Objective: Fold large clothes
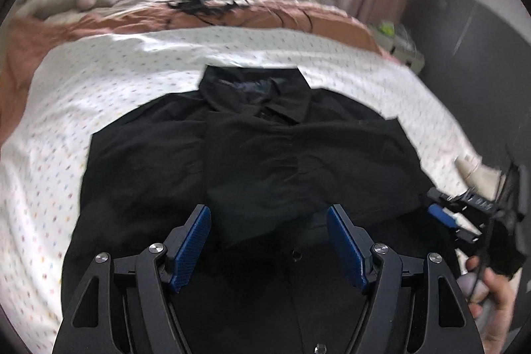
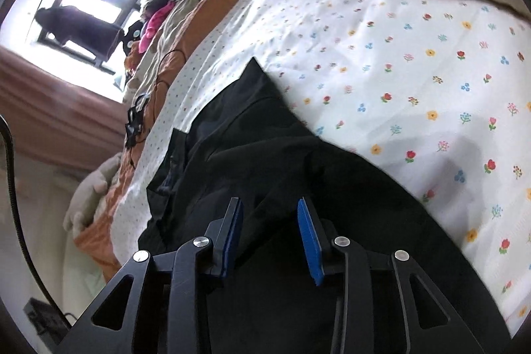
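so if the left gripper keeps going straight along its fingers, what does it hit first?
Most likely the black shirt: the left gripper points down at its folded front on the floral sheet, with nothing visible between. Depth is hard to judge.

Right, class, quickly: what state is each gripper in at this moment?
Left gripper: open, jaws wide above the black shirt, holding nothing.
Right gripper: jaws partly closed over the shirt; a grip cannot be told.

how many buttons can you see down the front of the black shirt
1: a small dark button on the black shirt, low on the front between the left gripper fingers. Others may be hidden by folded sleeves or lost in the dark cloth.
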Motion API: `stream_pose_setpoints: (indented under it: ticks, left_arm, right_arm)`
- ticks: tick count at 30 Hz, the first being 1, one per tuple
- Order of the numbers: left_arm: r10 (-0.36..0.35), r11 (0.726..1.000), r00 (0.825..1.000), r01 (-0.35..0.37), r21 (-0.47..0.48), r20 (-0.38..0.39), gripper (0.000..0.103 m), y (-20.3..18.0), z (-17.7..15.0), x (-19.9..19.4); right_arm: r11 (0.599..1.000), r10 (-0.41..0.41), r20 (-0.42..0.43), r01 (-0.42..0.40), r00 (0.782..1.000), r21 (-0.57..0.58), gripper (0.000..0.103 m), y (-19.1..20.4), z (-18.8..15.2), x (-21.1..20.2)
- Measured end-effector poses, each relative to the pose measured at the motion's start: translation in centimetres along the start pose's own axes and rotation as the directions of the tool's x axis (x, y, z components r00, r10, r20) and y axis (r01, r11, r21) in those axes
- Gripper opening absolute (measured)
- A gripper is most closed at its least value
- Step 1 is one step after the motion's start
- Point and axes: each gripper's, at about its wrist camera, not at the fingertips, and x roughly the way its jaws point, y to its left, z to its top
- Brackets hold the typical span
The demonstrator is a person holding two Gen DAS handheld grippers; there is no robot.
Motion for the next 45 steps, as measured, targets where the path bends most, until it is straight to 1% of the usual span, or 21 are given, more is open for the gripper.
stream_pose_setpoints:
  ticks: [4,7,8,10,11,12,13,15,17,20,24,26,27,30,33,37,39,42,43,44,45]
  left_arm:
    - [0.005,0.999,0.997,-0.002,0.04,-0.078,0.074,-1.7,0.4,4.1]
    - [0.067,0.995,0.989,-0.057,0.076,-0.132,0.074,-2.5,0.3,6.9]
    - [0.105,0.991,0.984,-0.091,0.102,-0.144,0.074,-2.8,0.1,8.1]
    - [0.158,0.98,0.976,-0.136,0.146,-0.149,0.074,-2.9,-0.1,9.4]
    - [0.174,0.977,0.975,-0.153,0.151,-0.139,0.074,-2.6,-0.1,9.5]
    - [0.184,0.976,0.975,-0.166,0.14,-0.128,0.073,-2.2,0.0,9.4]
    - [0.186,0.978,0.975,-0.171,0.122,-0.124,0.069,-1.6,0.2,9.1]
    - [0.156,0.985,0.98,-0.146,0.089,-0.121,0.06,-0.3,0.8,8.0]
    - [0.155,0.986,0.983,-0.148,0.071,-0.096,0.06,0.5,1.3,6.4]
    - [0.178,0.982,0.983,-0.175,0.068,-0.043,0.06,1.9,2.3,3.0]
    - [0.219,0.975,0.976,-0.218,0.043,-0.014,0.06,4.5,3.1,-0.3]
    - [0.252,0.968,0.968,-0.252,0.017,-0.014,0.06,6.3,3.1,-1.3]
    - [0.256,0.967,0.966,-0.256,0.004,-0.016,0.06,6.8,3.0,-1.6]
    - [0.257,0.964,0.966,-0.258,-0.059,-0.027,0.06,9.5,2.5,-2.4]
    - [0.246,0.962,0.967,-0.251,-0.104,-0.058,0.06,11.3,1.6,-2.0]
    - [0.221,0.957,0.967,-0.241,-0.164,-0.128,0.06,13.3,0.0,0.2]
    - [0.188,0.958,0.968,-0.218,-0.188,-0.165,0.06,14.0,-0.9,1.8]
    - [0.149,0.959,0.972,-0.187,-0.215,-0.18,0.06,14.4,-2.0,3.6]
    - [0.144,0.959,0.974,-0.181,-0.22,-0.176,0.058,14.5,-2.2,3.9]
    - [0.137,0.96,0.976,-0.172,-0.221,-0.167,0.053,14.4,-2.2,4.2]
    - [0.144,0.96,0.975,-0.179,-0.216,-0.167,0.041,14.4,-2.2,4.5]
  right_arm:
    - [0.999,-0.01,-0.005,0.01,1.0,0.035,0.036,-1.0,0.5,0.4]
    - [0.998,0.0,-0.02,0.001,1.0,0.055,0.036,-1.4,0.6,0.5]
    - [0.998,0.003,-0.022,-0.002,1.0,0.057,0.036,-1.4,0.6,0.5]
    - [0.998,0.009,-0.025,-0.008,1.0,0.055,0.036,-1.3,0.8,0.4]
    - [0.999,0.013,-0.029,-0.011,0.999,0.052,0.036,-1.2,0.8,0.4]
    - [0.999,0.016,-0.034,-0.014,0.999,0.049,0.036,-1.1,0.8,0.5]
    - [0.999,0.018,-0.038,-0.017,0.999,0.047,0.037,-1.1,0.8,0.5]
    - [0.999,0.022,-0.045,-0.02,0.999,0.041,0.036,-0.9,0.8,0.6]
    - [0.999,0.015,-0.053,-0.013,0.998,0.029,0.036,-0.6,0.6,0.8]
    - [1.0,0.013,-0.061,-0.012,0.998,0.023,0.037,-0.4,0.4,0.9]
    - [0.999,0.023,-0.062,-0.021,0.998,0.026,0.037,-0.4,0.4,0.7]
    - [0.999,0.026,-0.064,-0.025,0.998,0.027,0.037,-0.4,0.3,0.7]
    - [0.999,0.024,-0.062,-0.023,0.998,0.026,0.037,-0.3,0.2,0.8]
    - [1.0,0.025,-0.071,-0.023,0.997,0.021,0.037,-0.2,0.0,1.0]
    - [1.0,0.022,-0.078,-0.021,0.997,0.015,0.036,-0.1,0.0,1.2]
    - [1.0,0.012,-0.076,-0.011,0.997,0.014,0.037,-0.2,0.1,1.2]
    - [1.0,-0.006,-0.072,0.007,0.997,0.007,0.037,-0.3,-0.1,1.3]
    - [1.0,-0.016,-0.092,0.017,0.996,0.01,0.037,-0.4,-0.4,2.0]
    - [1.0,-0.01,-0.101,0.012,0.995,0.013,0.037,-0.3,-0.5,2.3]
    - [1.0,-0.008,-0.106,0.01,0.994,0.012,0.037,-0.2,-0.6,2.5]
    - [1.0,-0.009,-0.11,0.01,0.994,0.005,0.037,0.0,-0.6,2.6]
